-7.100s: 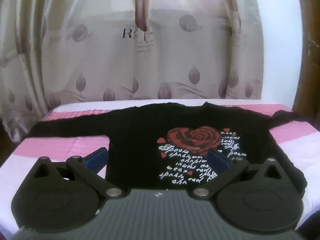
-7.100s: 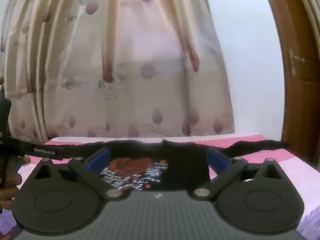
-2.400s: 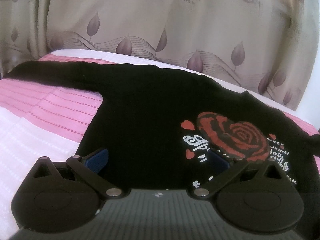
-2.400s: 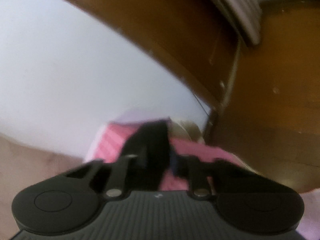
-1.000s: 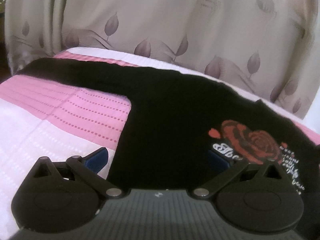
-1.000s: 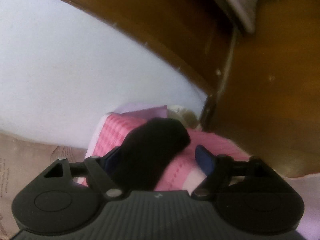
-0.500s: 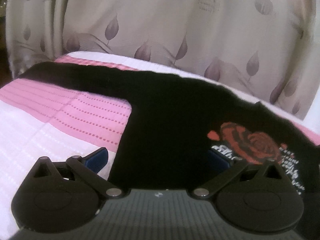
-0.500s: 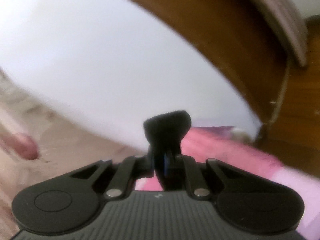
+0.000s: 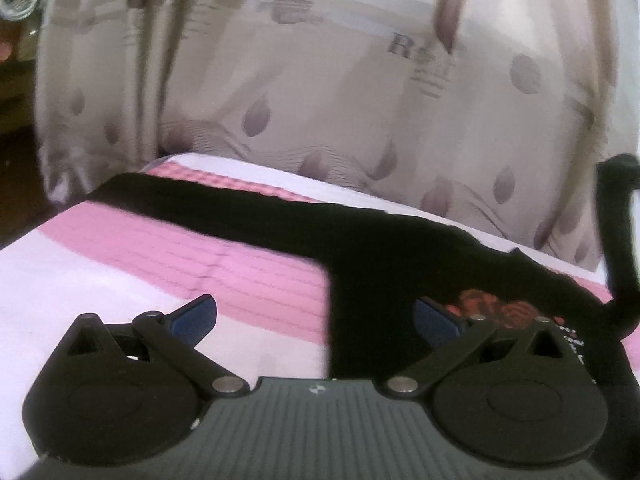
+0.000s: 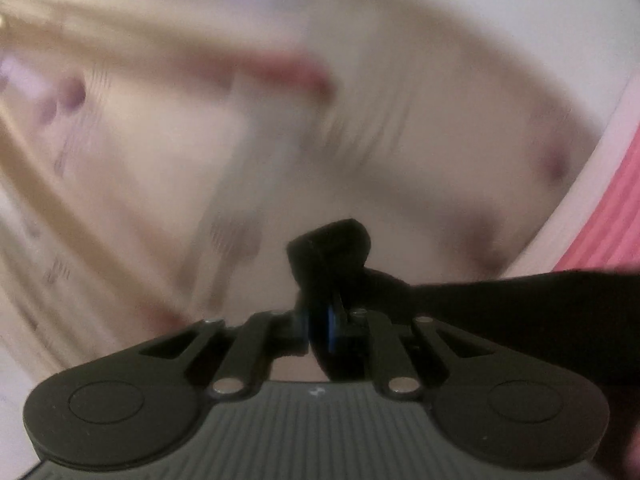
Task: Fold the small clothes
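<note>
Sleeve lifted in our right claw (image 10: 320, 330)
Its jaws pinch the black sweater (image 9: 380, 264) sleeve; our left claw (image 9: 316, 316) gapes wide, empty.

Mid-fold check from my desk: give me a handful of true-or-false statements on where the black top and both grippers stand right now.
1. The right gripper is shut on a sleeve of the black top. True.
2. The left gripper is shut on the top's hem. False: its fingers stand wide apart and grip nothing.
3. The other sleeve lies stretched out flat on the pink and white bedspread. True.
4. The held sleeve lies flat on the bed. False: in the left wrist view it stands lifted at the right edge, in front of the curtain.
5. The top's print is a blue star. False: it is a red rose.
</note>
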A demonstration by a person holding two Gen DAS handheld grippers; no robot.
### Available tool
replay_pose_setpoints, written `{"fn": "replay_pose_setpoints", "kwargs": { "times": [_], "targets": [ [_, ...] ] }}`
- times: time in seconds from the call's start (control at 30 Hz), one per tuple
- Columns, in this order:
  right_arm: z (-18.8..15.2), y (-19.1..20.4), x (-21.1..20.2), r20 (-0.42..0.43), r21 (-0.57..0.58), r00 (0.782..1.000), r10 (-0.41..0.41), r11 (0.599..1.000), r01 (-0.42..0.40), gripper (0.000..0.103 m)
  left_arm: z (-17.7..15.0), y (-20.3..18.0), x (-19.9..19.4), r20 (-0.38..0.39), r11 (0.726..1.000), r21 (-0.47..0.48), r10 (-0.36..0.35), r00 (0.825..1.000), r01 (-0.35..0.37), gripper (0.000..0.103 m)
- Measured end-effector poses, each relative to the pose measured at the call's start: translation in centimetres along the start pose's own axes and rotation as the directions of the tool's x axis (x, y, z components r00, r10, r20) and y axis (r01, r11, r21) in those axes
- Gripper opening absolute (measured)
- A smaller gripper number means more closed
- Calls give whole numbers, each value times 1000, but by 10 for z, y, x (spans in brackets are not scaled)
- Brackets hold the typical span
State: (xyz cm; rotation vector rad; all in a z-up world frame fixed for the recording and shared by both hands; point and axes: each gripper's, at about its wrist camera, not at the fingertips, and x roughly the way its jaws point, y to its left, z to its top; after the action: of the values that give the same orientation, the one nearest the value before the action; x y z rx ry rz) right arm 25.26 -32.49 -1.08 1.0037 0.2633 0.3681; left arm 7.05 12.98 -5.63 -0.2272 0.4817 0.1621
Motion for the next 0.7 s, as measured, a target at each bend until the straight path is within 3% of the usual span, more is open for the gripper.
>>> {"fn": "replay_pose_setpoints", "kwargs": {
  "times": [0.1, 0.3, 0.47, 0.57, 0.63, 0.7],
  "targets": [
    [-58, 10, 45, -96, 15, 995, 24, 1000, -22, 8, -3, 28, -3, -15, 999, -37, 23, 1000, -24, 103],
    [-155, 18, 102, -251, -42, 966, -56, 998, 47, 8, -11, 77, 2, -60, 989, -130, 60, 996, -68, 103],
    [-191, 26, 129, -285, -131, 950, -129, 987, 95, 8, -18, 104, 4, -86, 980, -179, 68, 994, -82, 103],
    [-208, 38, 146, -291, -262, 936, -199, 957, 122, 11, -19, 110, 2, -76, 980, -180, 71, 995, -83, 103],
    [-222, 43, 157, -321, -341, 915, -243, 931, 128, 11, -18, 113, 0, -67, 979, -182, 77, 995, -88, 103],
    [-238, 51, 164, -352, -444, 884, -309, 886, 133, 20, -17, 117, -1, -71, 977, -192, 79, 994, -92, 103]
  ]
}}
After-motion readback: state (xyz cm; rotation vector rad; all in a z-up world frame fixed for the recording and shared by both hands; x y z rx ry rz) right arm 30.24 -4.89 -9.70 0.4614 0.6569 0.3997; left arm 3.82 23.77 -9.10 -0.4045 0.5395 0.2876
